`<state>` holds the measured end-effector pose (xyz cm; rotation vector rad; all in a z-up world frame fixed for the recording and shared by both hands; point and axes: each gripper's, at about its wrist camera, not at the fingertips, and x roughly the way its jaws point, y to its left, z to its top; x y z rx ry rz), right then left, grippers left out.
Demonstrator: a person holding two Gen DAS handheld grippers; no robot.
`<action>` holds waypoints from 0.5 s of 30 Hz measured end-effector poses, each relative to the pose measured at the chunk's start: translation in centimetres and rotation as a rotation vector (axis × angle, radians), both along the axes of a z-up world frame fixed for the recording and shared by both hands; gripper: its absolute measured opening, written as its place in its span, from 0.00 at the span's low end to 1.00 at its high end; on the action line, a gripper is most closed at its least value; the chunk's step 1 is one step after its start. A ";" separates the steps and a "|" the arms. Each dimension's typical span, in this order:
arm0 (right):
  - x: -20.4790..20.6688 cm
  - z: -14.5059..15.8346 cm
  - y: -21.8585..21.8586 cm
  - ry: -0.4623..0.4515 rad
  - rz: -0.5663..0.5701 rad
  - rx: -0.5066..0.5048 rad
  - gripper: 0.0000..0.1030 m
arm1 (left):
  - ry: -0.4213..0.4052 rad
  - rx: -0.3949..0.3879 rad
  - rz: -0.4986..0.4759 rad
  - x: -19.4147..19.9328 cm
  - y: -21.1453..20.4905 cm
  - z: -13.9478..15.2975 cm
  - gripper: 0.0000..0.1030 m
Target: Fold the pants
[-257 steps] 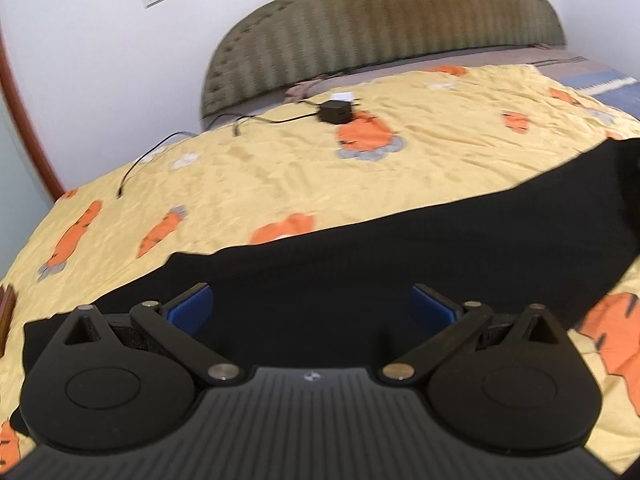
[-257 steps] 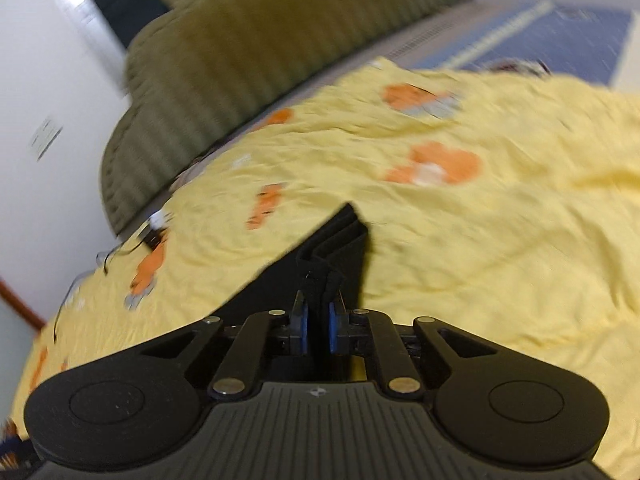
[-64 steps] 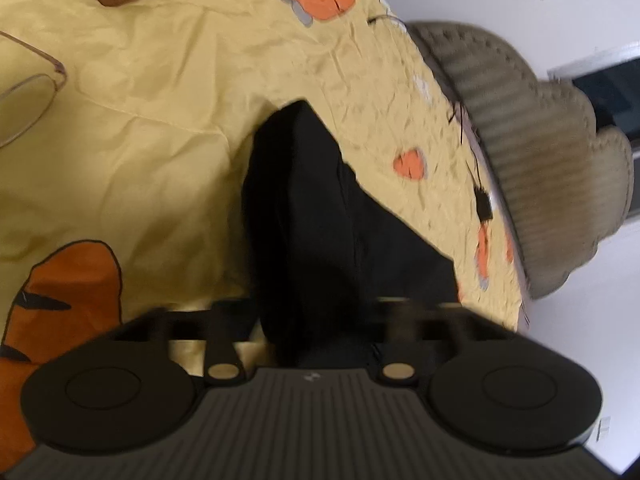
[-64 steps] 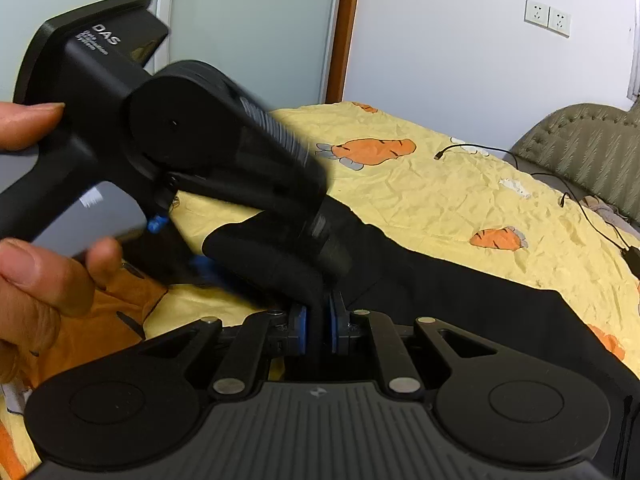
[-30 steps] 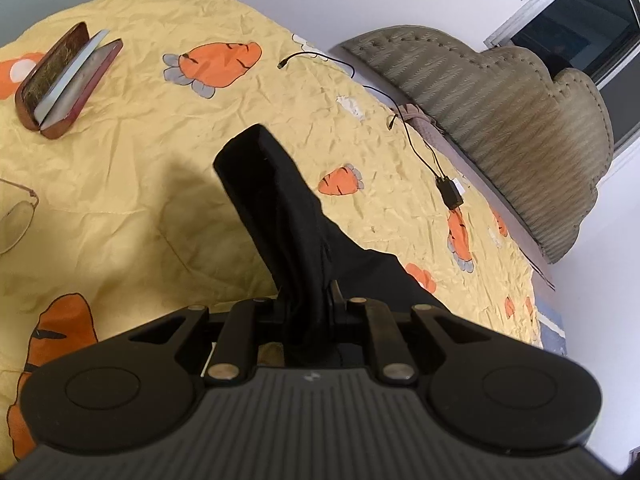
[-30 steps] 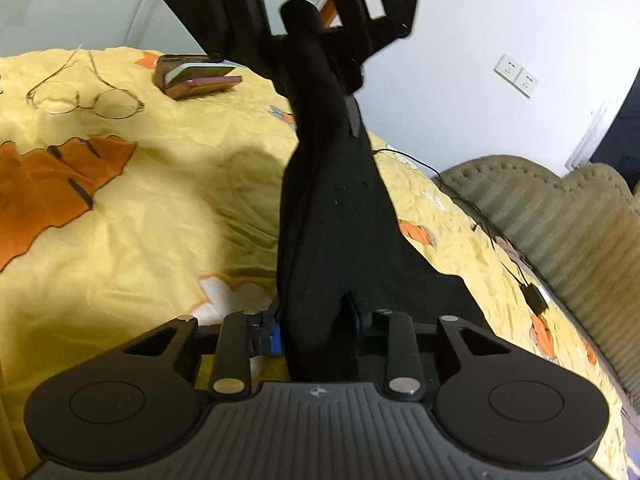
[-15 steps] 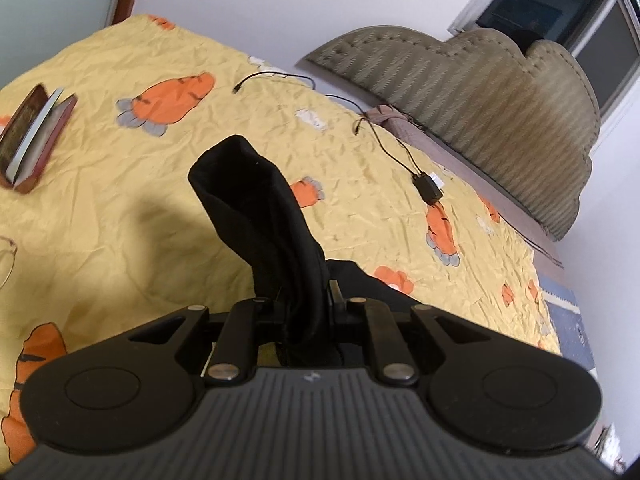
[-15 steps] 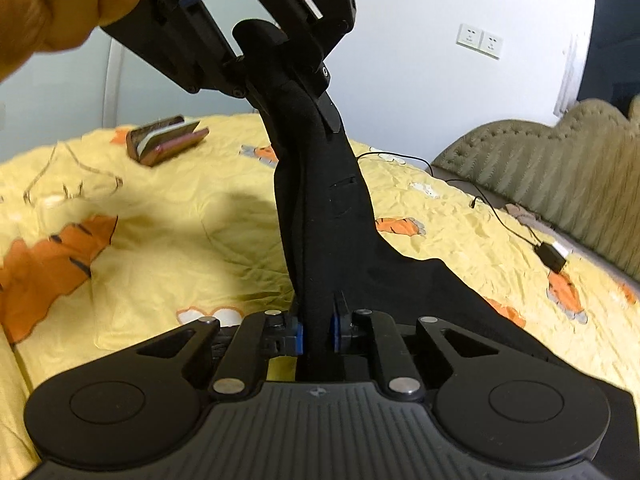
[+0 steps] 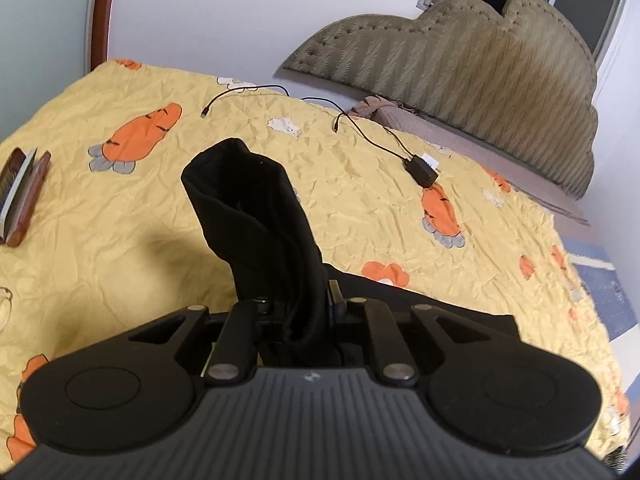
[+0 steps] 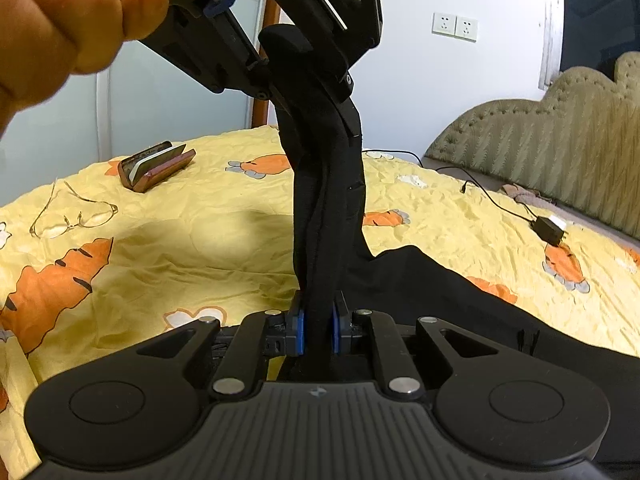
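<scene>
The black pants (image 9: 256, 216) are lifted off the yellow carrot-print bedspread (image 9: 360, 200). My left gripper (image 9: 298, 304) is shut on one bunched end of them; the cloth stands up past its jaws. My right gripper (image 10: 317, 326) is shut on the same stretch of pants (image 10: 328, 200), between its blue pads (image 10: 298, 330). In the right wrist view the left gripper (image 10: 304, 68) holds the cloth higher up, with a hand (image 10: 60, 20) on its handle. The rest of the pants lies flat on the bed (image 10: 460, 300).
An open brown glasses case (image 10: 156, 166) and a pair of glasses (image 10: 72, 216) lie on the bed to the left. A black charger with cable (image 9: 420, 170) lies toward the padded headboard (image 9: 460, 52). A wall and door frame stand behind.
Both grippers have stayed shut on the pants and lifted the end higher. The left view has swung further toward the headboard; the glasses case has slid to its left edge.
</scene>
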<state>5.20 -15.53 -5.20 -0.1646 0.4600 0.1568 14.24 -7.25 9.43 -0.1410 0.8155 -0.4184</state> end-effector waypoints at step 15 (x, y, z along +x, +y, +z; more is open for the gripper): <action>0.0 -0.1 -1.8 0.020 -0.018 0.077 0.12 | -0.077 0.113 -0.024 -1.4 -4.0 -0.1 0.13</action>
